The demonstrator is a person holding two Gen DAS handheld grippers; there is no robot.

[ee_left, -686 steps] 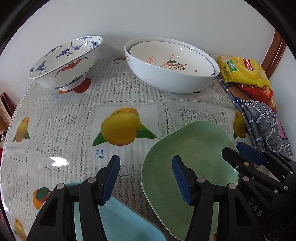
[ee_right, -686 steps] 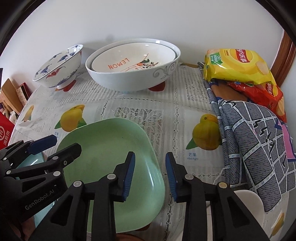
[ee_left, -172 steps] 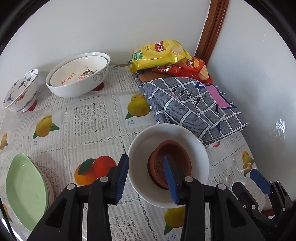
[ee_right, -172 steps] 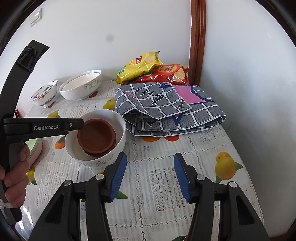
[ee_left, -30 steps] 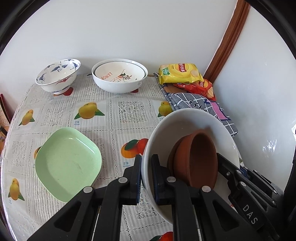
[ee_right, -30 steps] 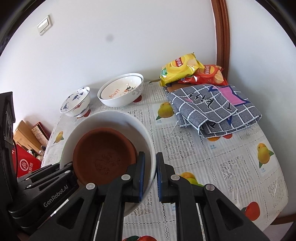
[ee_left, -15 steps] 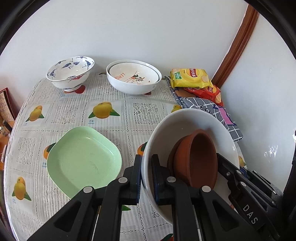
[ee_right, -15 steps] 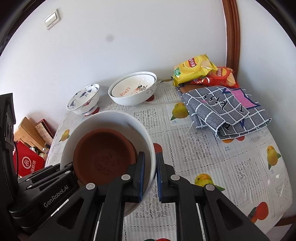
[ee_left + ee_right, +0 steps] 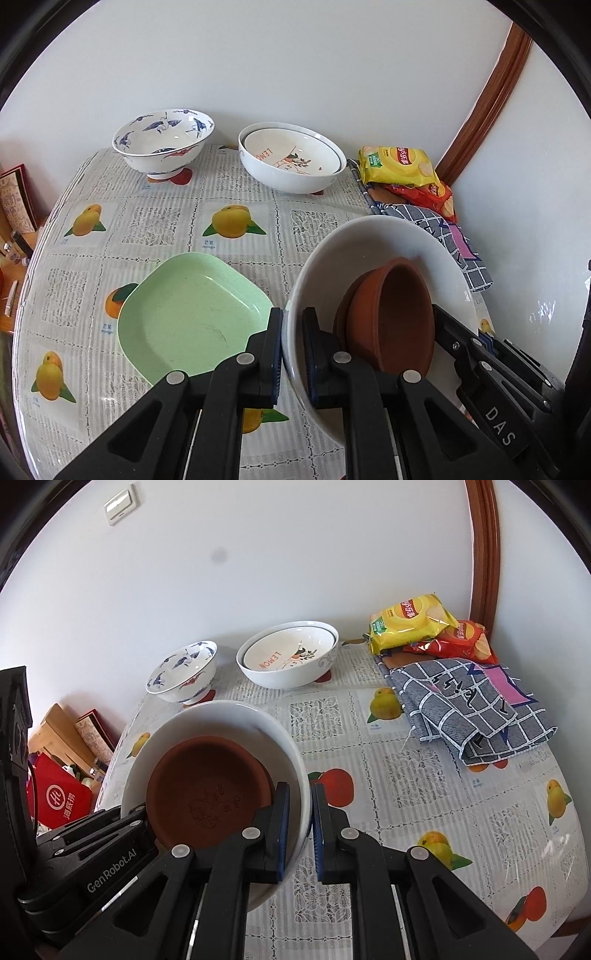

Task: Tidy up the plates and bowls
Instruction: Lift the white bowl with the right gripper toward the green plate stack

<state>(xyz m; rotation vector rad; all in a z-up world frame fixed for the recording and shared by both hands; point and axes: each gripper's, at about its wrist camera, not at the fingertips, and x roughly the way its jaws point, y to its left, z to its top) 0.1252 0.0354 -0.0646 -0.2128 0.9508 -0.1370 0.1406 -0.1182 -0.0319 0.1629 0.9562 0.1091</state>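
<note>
A white bowl (image 9: 373, 251) with a brown clay bowl (image 9: 395, 317) inside it is held in the air above the table by both grippers. My left gripper (image 9: 292, 332) is shut on its left rim. My right gripper (image 9: 300, 812) is shut on its right rim (image 9: 295, 760); the brown bowl (image 9: 207, 794) shows inside. A green square plate (image 9: 184, 314) lies on the table, left of the held bowl. A blue-patterned bowl (image 9: 162, 144) and a white "LEMON" bowl stack (image 9: 291, 162) stand at the back.
Chip bags (image 9: 400, 166) and a folded checked cloth (image 9: 469, 701) lie at the back right by the wall. The table's left edge (image 9: 40, 236) drops to boxes and a red bag (image 9: 59, 797) on the floor.
Both grippers have carried the white bowl with the brown bowl leftward and forward over the table. The green plate and back bowls now sit closer and more to the right in view.
</note>
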